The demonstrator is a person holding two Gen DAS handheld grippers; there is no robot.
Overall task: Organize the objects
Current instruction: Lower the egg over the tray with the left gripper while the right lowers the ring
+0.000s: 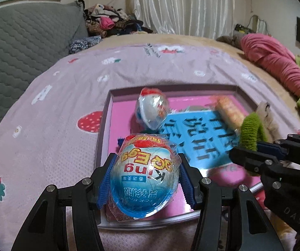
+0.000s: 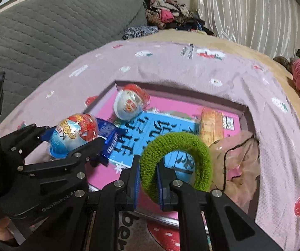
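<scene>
— Where's the egg?
— My left gripper (image 1: 144, 179) clamps the toy egg (image 1: 144, 177), long axis pointing ahead, above the box (image 1: 106, 125).
— Right?
— My right gripper (image 2: 147, 179) pinches the green hair tie (image 2: 200, 146).

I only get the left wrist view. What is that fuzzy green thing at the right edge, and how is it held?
Observer: A hair tie, a whole loop. The right gripper pinches one side of it.
Operator: And the beige stuff behind it?
Observer: A sheer fabric piece with a thin black cord, lying at the tray's right end.
Operator: Anything below the tray's near edge?
Observer: A red mat with white dots shows there.
</scene>
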